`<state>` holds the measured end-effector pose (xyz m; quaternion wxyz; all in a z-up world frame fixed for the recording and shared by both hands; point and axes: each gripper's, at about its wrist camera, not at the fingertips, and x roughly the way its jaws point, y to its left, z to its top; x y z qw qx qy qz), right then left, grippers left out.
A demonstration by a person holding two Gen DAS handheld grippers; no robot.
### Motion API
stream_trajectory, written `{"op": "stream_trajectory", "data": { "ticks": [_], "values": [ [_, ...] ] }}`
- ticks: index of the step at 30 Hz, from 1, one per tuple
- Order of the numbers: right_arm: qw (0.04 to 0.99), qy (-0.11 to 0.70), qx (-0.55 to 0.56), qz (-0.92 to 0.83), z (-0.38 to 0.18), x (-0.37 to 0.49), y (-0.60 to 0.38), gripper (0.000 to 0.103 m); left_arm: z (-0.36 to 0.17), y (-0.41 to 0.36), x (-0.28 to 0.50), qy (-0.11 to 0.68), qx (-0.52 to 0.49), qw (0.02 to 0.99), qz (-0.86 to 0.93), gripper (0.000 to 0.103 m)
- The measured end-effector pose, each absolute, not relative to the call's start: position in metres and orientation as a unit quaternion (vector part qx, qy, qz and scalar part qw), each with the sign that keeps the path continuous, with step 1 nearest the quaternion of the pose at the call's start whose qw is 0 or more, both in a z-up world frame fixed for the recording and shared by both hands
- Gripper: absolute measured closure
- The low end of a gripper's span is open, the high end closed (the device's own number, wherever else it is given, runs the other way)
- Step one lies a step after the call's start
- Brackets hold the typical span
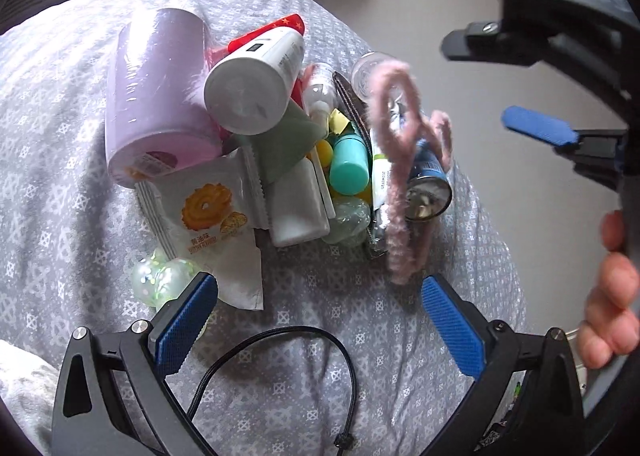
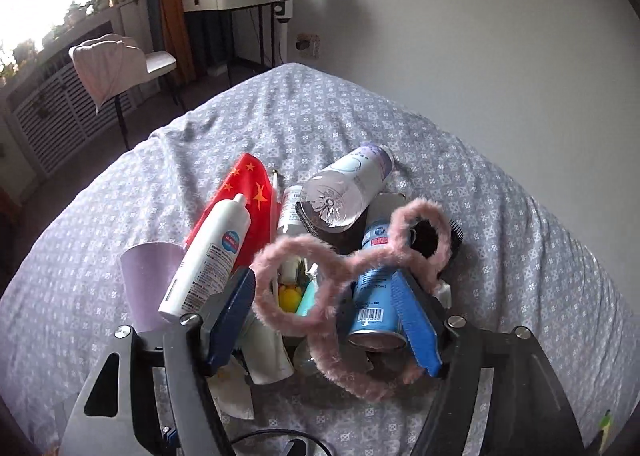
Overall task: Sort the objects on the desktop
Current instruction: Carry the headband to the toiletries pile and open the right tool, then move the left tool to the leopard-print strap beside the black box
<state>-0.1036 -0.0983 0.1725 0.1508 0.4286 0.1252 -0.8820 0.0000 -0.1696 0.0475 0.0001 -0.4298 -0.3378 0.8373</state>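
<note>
1. Pink and fuzzy, the looped headband [image 2: 344, 268] lay nearest the right wrist lens, draped over the top of the heap, with one loop between the right gripper [image 2: 324, 320] and its blue pads.
2. Those jaws stood apart, and no pad pressed on the fuzz; nothing was held.
3. It looked very light and soft, probably with a bendy core, so it would likely flop and snag on its neighbours. A pinch across a single strand of one loop seemed the surest hold.
4. Under it lay a blue can [image 2: 374, 288] on its side, smooth and likely to roll. Beside that were a clear bottle [image 2: 344, 191] and a white tube [image 2: 208, 256] leaning on a red flag [image 2: 250, 185].
5. Farther left, the left gripper [image 1: 316, 324] hung spread wide and empty above the patterned cloth [image 1: 60, 215], near a biscuit packet [image 1: 208, 211] and a lilac roll [image 1: 156, 87].
</note>
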Motion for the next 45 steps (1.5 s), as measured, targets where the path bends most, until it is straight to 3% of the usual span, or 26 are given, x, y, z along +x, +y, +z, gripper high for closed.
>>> {"op": "stream_trajectory", "data": {
  "ticks": [4,12,18,27,29,31,37,40,45],
  "values": [
    [0.134,0.106,0.405,-0.898,0.193,-0.085,-0.071,0.029,0.050,-0.165,0.003,-0.323,-0.428,-0.002,0.844,0.000],
    [0.031,-0.030,0.375,-0.926,0.215,-0.015,0.084,0.029,0.061,-0.137,0.008,-0.255,-0.428,0.016,0.867,0.000],
    [-0.095,-0.091,0.353,-0.926,0.213,0.080,0.218,0.029,0.072,-0.112,0.013,-0.191,-0.424,0.038,0.885,0.000],
    [-0.357,-0.172,0.259,-0.881,0.214,0.251,0.399,0.028,0.077,-0.053,0.027,-0.060,-0.430,0.091,0.896,0.000],
    [-0.389,-0.196,0.231,-0.870,0.209,0.284,0.424,0.019,0.078,-0.036,0.033,-0.027,-0.429,0.117,0.895,0.000],
    [-0.415,-0.226,0.201,-0.858,0.197,0.312,0.443,0.016,0.078,-0.019,0.039,-0.002,-0.432,0.149,0.889,0.000],
    [-0.428,-0.286,0.187,-0.837,0.156,0.342,0.459,0.016,0.076,0.036,0.066,0.075,-0.446,0.219,0.865,0.000],
    [-0.388,-0.329,0.158,-0.846,0.155,0.350,0.470,0.016,0.072,0.063,0.072,0.096,-0.457,0.233,0.853,0.000],
    [-0.364,-0.277,0.105,-0.883,0.174,0.350,0.448,0.016,0.138,0.096,0.086,0.069,-0.374,0.272,0.884,0.000]
  ]
}}
